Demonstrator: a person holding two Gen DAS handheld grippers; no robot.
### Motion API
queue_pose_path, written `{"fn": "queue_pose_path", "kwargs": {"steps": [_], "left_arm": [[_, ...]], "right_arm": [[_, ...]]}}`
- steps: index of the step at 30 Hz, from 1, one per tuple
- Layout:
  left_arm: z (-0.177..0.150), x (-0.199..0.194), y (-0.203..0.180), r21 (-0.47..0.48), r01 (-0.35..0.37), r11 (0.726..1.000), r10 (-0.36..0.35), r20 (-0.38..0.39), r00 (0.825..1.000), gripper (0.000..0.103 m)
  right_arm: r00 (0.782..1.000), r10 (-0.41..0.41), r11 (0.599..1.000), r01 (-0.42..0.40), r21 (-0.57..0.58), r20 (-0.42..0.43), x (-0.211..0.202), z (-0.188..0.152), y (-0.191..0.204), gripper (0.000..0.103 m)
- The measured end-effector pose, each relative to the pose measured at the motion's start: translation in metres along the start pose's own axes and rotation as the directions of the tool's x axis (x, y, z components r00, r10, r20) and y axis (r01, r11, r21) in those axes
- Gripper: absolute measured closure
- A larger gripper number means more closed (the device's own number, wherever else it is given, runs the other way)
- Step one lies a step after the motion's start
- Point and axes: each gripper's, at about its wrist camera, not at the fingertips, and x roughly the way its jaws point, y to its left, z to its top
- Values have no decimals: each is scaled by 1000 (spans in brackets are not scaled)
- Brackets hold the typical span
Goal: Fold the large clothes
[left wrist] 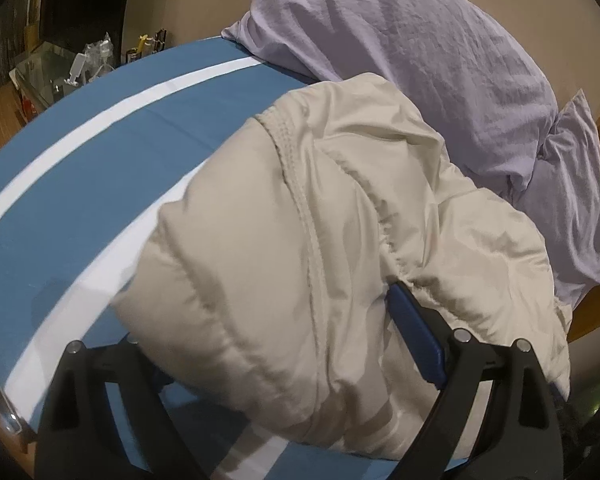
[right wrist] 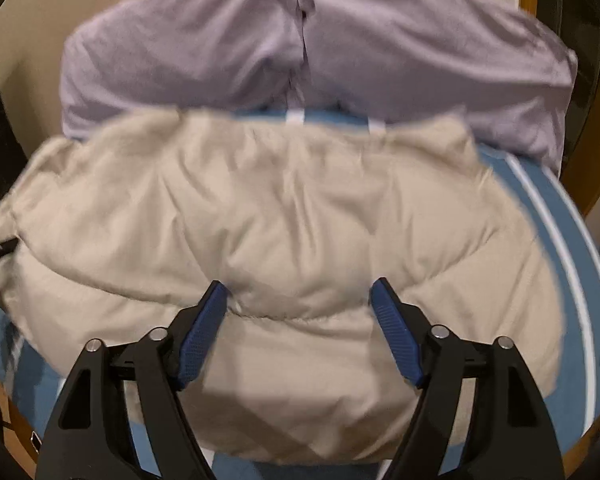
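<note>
Beige padded jacket (right wrist: 284,224) lying folded on striped bed (left wrist: 80,152), near pillows (right wrist: 204,48) | left gripper (left wrist: 276,344) gaping wide, jacket bulging between jaws | right gripper (right wrist: 300,320) standing wide above jacket.

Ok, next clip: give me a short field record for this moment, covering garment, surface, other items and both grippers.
garment: beige puffy jacket, bunched in a thick heap
surface: blue sheet with white stripes
behind garment: two lilac pillows against the wall
left gripper: open, jacket bulging between its fingers, one finger hidden under fabric
right gripper: open, hovering over the jacket's near part, holding nothing
image quality: right wrist view blurred
</note>
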Motion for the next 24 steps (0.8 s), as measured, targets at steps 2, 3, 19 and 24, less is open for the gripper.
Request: {"fn": "queue_pose_path", "kwargs": {"steps": [2, 3, 19, 24], "left_arm": [[0, 2, -2, -17, 22, 1000, -22, 1, 1000, 19], [1, 1, -3, -22, 26, 999, -26, 9, 1000, 21], [30, -47, -40, -20, 202, 979, -199, 97, 975, 73], [31, -78, -87, 82, 292, 953, -301, 137, 944, 73]], "right_arm": [[1000, -13, 1000, 13, -14, 16, 7, -6, 3, 23], [999, -23, 999, 24, -23, 23, 8, -8, 4, 23], [998, -58, 997, 59, -44, 40, 15, -12, 8, 22], [998, -50, 998, 52, -44, 38, 15, -11, 5, 22]]}}
